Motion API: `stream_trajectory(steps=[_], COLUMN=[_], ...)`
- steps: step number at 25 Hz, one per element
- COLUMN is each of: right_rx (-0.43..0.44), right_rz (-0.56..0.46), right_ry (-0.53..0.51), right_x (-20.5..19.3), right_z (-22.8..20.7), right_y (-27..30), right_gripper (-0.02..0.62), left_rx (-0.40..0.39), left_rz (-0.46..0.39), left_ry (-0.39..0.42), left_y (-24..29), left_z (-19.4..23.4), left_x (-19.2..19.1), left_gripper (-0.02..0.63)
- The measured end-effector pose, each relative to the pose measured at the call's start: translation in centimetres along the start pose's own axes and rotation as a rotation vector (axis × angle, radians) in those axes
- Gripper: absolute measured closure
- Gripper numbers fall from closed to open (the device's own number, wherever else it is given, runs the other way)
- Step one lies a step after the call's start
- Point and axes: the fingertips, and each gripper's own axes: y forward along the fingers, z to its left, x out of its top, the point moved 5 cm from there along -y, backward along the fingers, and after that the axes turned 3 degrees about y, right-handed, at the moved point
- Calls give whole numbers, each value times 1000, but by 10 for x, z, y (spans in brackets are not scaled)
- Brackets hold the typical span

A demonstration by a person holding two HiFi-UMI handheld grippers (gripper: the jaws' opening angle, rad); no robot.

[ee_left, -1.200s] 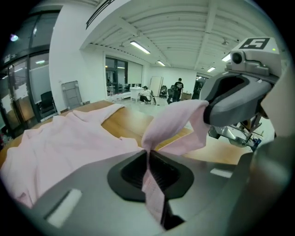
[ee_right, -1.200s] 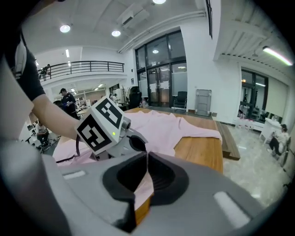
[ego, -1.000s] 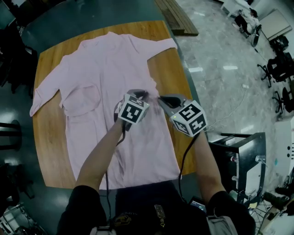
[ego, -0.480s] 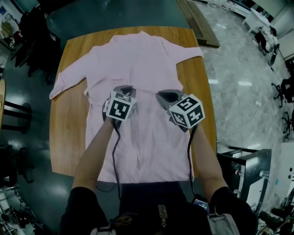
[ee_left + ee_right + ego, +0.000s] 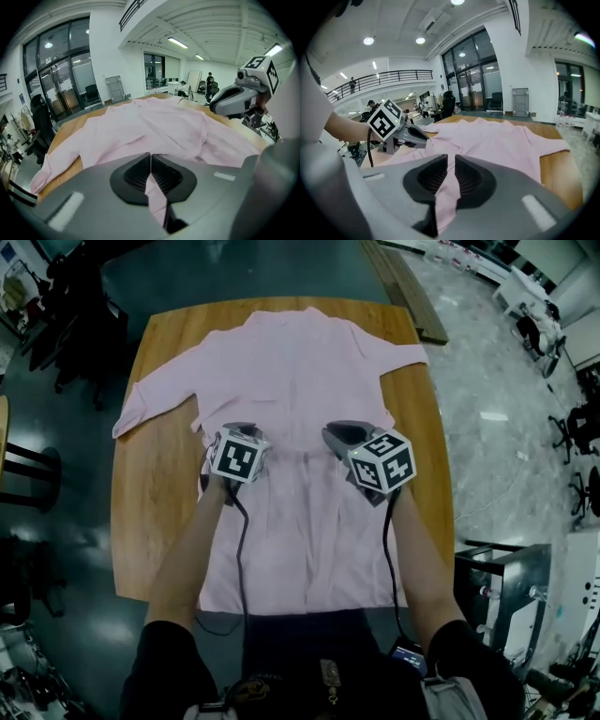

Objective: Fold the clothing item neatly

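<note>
**Pink shirt pinched at the waist by two handheld grippers**

Pink cotton covers most of the wooden table (image 5: 150, 493). The pink shirt (image 5: 300, 371) lies flat with its collar at the far edge and its hem at the near edge, by the person. One sleeve (image 5: 155, 399) stretches towards the table's left side. The other sleeve (image 5: 405, 357) reaches the right edge.

The left gripper (image 5: 236, 430) is over the shirt's left side at about mid-length. In its own view the ribbed pads are pressed together on a fold of the pink cloth (image 5: 154, 187), which runs down between them. The right gripper (image 5: 339, 435) is level with it, over the right half. Its jaws have just been opening, and a narrow gap shows between the pads. A strip of fabric (image 5: 445, 197) hangs through the gap without being squeezed.

The two forearms and the marker cubes hide the middle of the garment from above. A black cable (image 5: 241, 549) trails from the left gripper across the lower front of the shirt.

The floor around the table is dark and glossy. A stack of wooden planks (image 5: 405, 292) lies beyond the far right corner, and office chairs (image 5: 574, 432) stand well off to the right. A metal cart (image 5: 497, 582) stands near the person's right elbow. Tall glass doors (image 5: 61, 79) line the hall behind.
</note>
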Motion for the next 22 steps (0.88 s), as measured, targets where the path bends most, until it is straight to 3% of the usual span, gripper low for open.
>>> stream_trajectory(steps=[10, 16, 22], right_rx=[-27, -3, 38], right_rz=[61, 86, 115], right_ry=[4, -28, -93], right_x=[1, 16, 38], right_z=[4, 14, 31], right_y=[39, 78, 128], right_gripper=[558, 558, 557], left_rx=[-30, -82, -74], left_rz=[130, 111, 80], left_ry=[-7, -99, -167], left_y=[1, -4, -19], left_z=[19, 26, 47], left_x=[-50, -69, -81], left_gripper=[592, 524, 515])
